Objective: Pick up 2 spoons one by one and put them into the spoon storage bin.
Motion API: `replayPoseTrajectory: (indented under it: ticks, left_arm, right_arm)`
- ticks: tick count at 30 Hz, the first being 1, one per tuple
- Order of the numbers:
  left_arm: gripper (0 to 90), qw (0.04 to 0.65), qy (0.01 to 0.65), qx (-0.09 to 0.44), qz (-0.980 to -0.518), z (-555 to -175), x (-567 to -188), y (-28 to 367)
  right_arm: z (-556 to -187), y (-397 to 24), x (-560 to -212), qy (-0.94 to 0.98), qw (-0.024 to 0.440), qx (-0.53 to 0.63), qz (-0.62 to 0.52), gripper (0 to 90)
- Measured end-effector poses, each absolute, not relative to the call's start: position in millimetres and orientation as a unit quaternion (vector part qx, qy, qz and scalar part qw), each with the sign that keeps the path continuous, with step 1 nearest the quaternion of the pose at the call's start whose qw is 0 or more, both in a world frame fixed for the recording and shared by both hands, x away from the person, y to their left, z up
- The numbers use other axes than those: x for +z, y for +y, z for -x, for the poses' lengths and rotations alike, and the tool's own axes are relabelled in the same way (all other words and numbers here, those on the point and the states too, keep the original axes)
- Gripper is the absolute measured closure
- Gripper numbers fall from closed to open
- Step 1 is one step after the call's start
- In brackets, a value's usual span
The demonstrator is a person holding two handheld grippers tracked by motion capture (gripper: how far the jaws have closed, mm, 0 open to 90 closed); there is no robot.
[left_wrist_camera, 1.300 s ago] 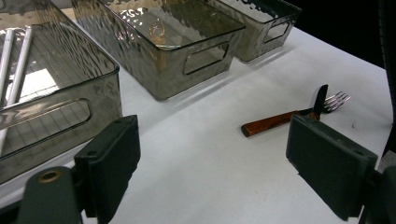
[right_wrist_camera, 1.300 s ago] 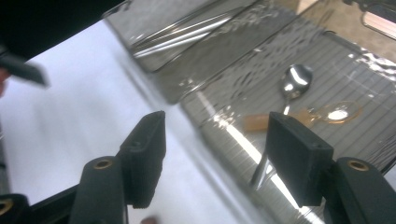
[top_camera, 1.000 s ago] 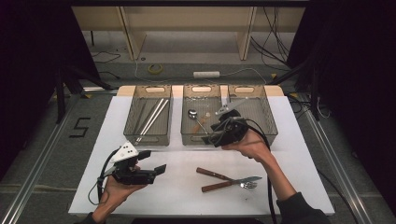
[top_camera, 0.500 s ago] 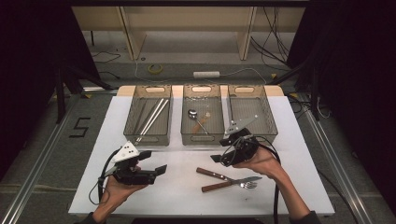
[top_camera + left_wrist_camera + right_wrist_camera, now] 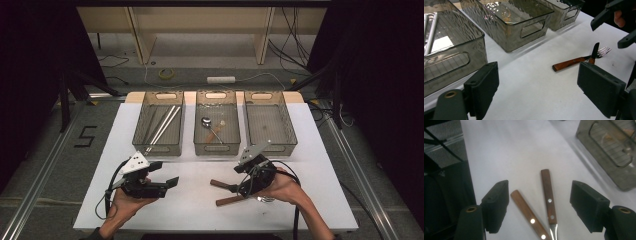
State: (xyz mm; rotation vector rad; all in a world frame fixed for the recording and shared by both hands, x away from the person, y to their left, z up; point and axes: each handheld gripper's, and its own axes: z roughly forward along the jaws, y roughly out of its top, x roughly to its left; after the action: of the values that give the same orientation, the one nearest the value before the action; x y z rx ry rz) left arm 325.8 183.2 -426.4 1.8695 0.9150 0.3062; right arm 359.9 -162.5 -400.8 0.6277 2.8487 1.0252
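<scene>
A wooden-handled knife (image 5: pixel 218 183) and a wooden-handled fork (image 5: pixel 227 201) lie crossed on the white table, front right. My right gripper (image 5: pixel 239 189) hovers low over their handle ends. Both wooden handles (image 5: pixel 548 195) lie between its open jaws (image 5: pixel 539 195), untouched by the pads. Those jaws have just been opening a little. My left gripper (image 5: pixel 167 174) is held above the table at the front left, open and with nothing in it (image 5: pixel 536 82). From it I see the fork (image 5: pixel 570 63) and the dark knife blade (image 5: pixel 594 51) farther off.
Three smoky plastic bins stand in a row at the back: the left bin (image 5: pixel 160 147) holds metal rods (image 5: pixel 162 127), the middle bin (image 5: pixel 216 149) a spoon (image 5: pixel 206 121), and the right bin (image 5: pixel 272 145) is bare. The table's front edge is just below both hands.
My right gripper has come from above the middle bin toward the front and down, to the knife and fork. The left gripper has stayed where it was.
</scene>
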Motion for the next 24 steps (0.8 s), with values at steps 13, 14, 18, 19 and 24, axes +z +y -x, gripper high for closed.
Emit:
replayPoseTrajectory:
  ticks: [13,14,18,19,24]
  left_arm:
    - [17.1,0.496,0.377,0.126,-0.772,-325.6,-426.3,182.9]
    - [17.1,0.496,0.376,0.127,-0.772,-325.6,-426.3,182.8]
    - [17.1,0.496,0.377,0.126,-0.772,-325.6,-426.4,182.8]
    - [17.1,0.496,0.376,0.127,-0.772,-325.6,-426.4,182.8]
    - [17.1,0.496,0.376,0.127,-0.772,-325.5,-426.5,182.3]
  right_arm:
    - [-351.7,-159.5,-417.0,0.947,0.027,0.272,-0.166,35.7]
    - [-351.0,-158.9,-418.3,0.95,0.027,0.265,-0.163,35.8]
    - [-350.1,-157.3,-423.8,0.957,0.025,0.243,-0.154,36.9]
    - [-350.0,-156.9,-425.3,0.958,0.026,0.238,-0.155,37.1]
    - [-350.7,-155.1,-433.3,0.965,0.029,0.219,-0.144,38.9]
